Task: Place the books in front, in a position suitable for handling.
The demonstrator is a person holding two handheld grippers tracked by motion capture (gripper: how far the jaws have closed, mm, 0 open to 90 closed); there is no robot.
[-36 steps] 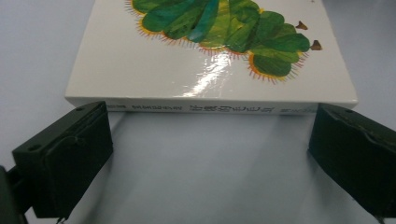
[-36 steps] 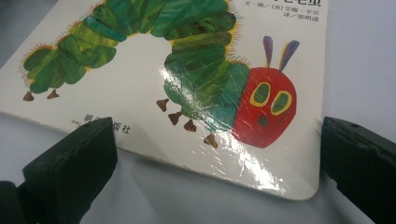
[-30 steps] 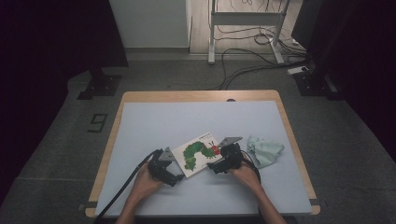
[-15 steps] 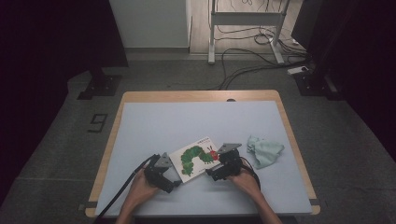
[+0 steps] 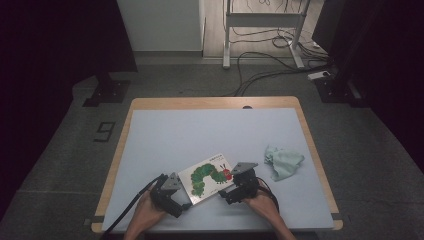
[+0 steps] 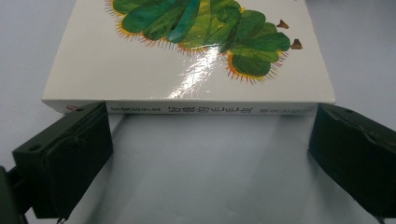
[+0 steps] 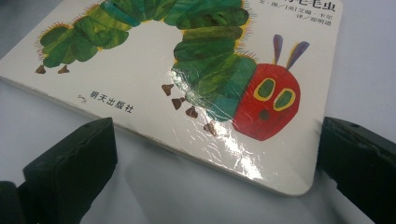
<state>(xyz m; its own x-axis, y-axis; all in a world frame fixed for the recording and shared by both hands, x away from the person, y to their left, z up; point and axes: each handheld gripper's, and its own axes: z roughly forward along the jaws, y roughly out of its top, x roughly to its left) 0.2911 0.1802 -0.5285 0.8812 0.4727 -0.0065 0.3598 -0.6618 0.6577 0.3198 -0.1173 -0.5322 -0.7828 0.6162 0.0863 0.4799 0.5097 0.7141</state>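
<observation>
A white board book (image 5: 210, 177) with a green caterpillar on its cover lies flat on the pale blue table (image 5: 200, 135), near the front edge. My left gripper (image 5: 176, 197) sits at the book's near left side. In the left gripper view its jaws stand wide apart, and the left gripper (image 6: 210, 126) faces the book's spine (image 6: 187, 110) without touching it. My right gripper (image 5: 229, 192) is at the book's near right corner. In the right gripper view the right gripper (image 7: 217, 140) is open, with the corner of the book (image 7: 261, 154) lying between its jaws, which are apart from it.
A crumpled light green cloth (image 5: 283, 162) lies to the right of the book. The table's wooden rim (image 5: 215, 102) runs along the far side. Cables (image 5: 265, 70) and a metal stand (image 5: 260, 20) are on the floor beyond.
Both grippers have drawn back toward the near edge of the table. The book now lies a little nearer that edge too.
</observation>
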